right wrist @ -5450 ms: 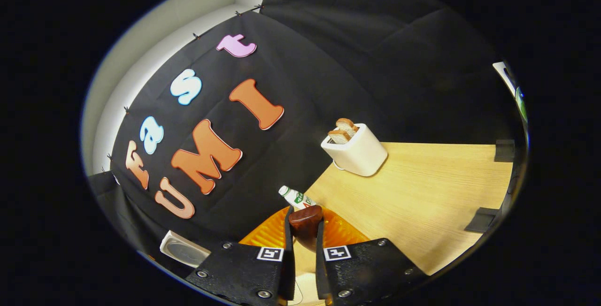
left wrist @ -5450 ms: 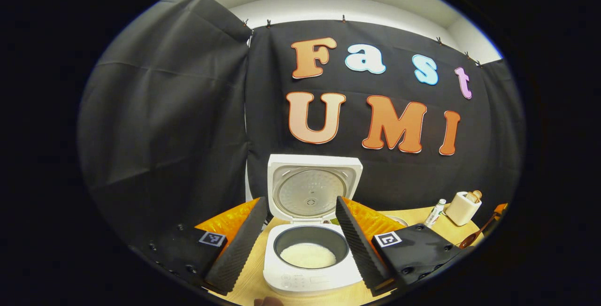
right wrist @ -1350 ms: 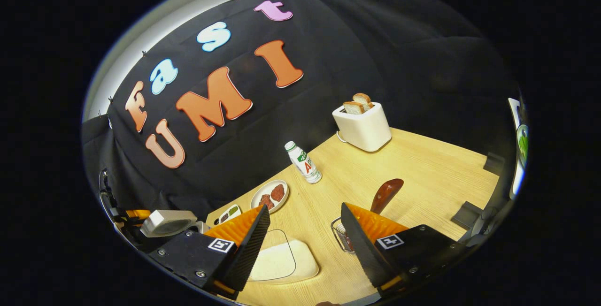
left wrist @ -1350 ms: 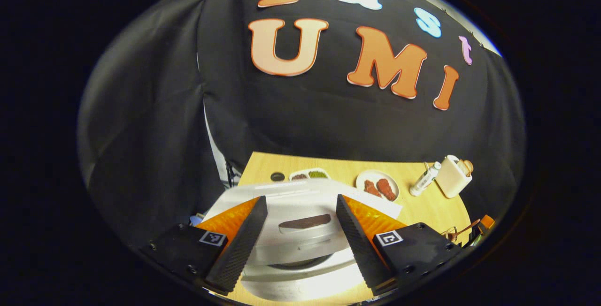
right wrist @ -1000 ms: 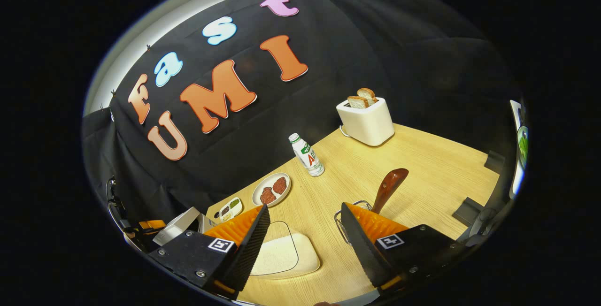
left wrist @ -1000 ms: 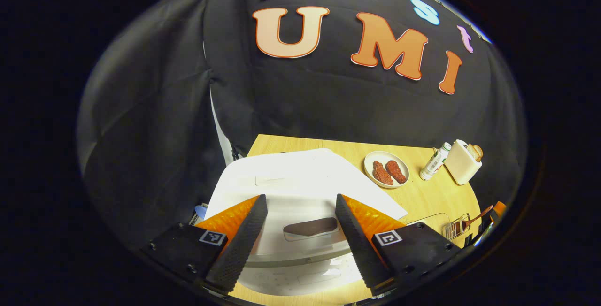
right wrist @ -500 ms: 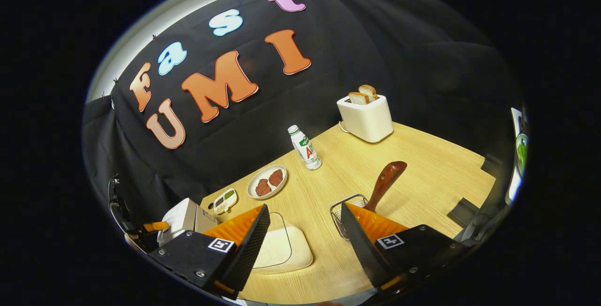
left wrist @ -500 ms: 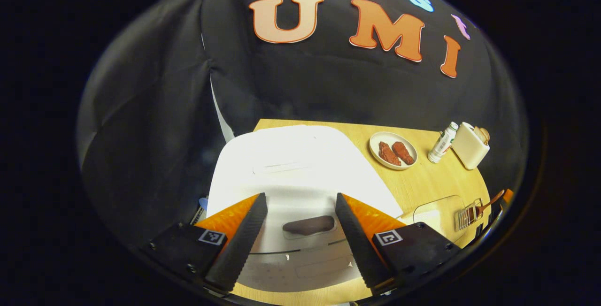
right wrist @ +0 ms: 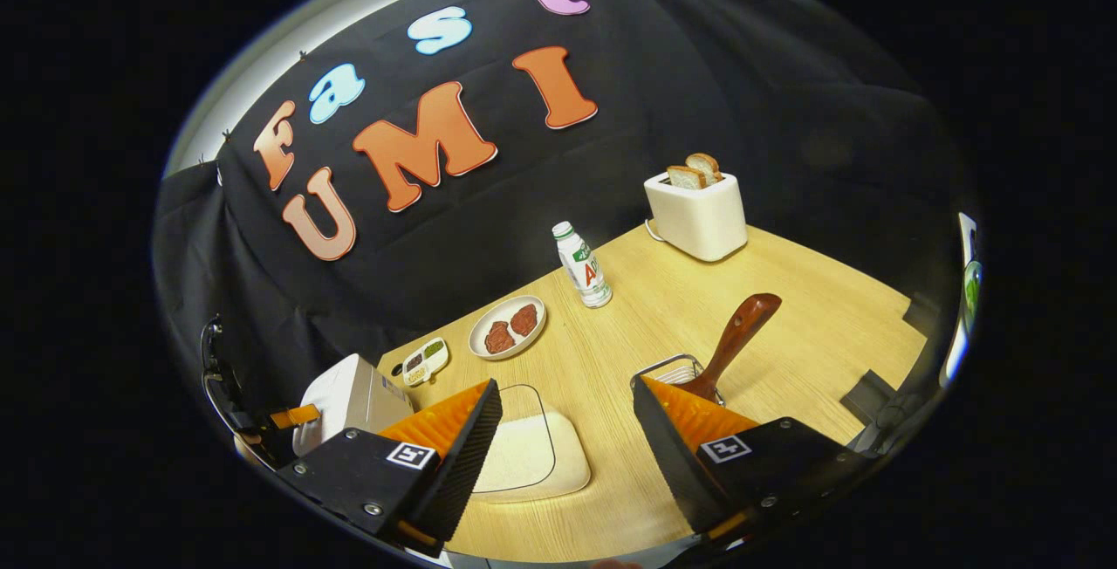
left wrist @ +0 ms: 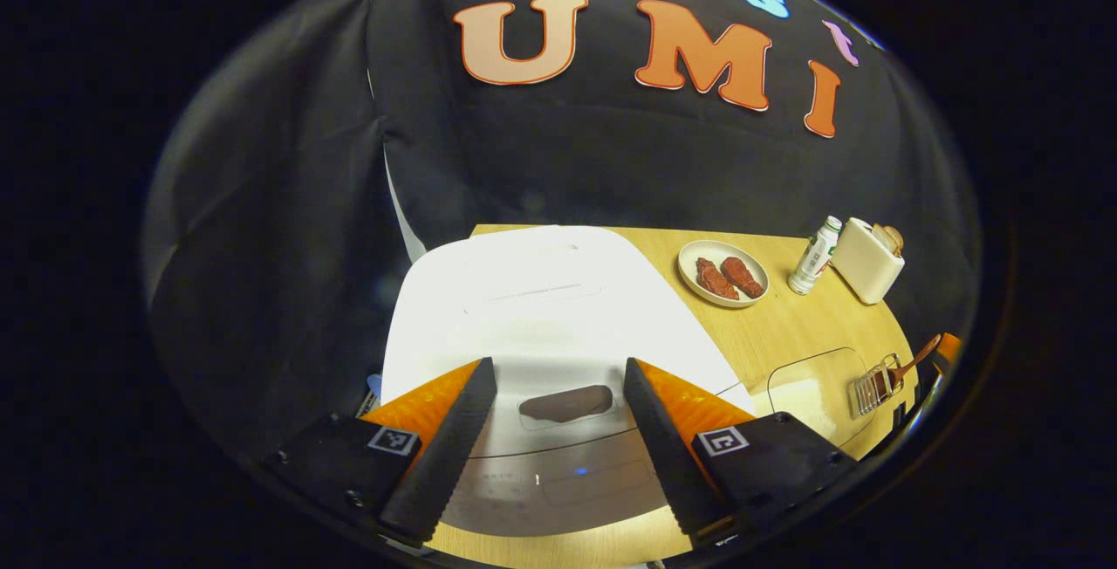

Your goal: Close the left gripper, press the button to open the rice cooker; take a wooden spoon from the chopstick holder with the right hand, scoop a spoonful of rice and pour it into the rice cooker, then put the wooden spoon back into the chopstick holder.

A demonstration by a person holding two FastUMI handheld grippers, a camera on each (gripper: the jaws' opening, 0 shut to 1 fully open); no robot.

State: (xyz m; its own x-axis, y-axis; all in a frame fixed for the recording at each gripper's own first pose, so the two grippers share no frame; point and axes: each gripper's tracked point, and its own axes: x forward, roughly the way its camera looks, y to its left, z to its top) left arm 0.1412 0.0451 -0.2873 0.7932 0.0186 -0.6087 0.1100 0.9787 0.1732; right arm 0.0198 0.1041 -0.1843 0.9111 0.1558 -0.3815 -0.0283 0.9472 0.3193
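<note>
Wood table: 1 rice cooker shut, 1 wooden spoon, 2 toast slices.

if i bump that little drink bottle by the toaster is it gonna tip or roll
Likely tips easily: the bottle stands upright, tall and narrow on a small base. Once down, its round body would probably roll across the smooth table. It looks like light plastic; how full it is can't be told, so its weight is uncertain.
</note>
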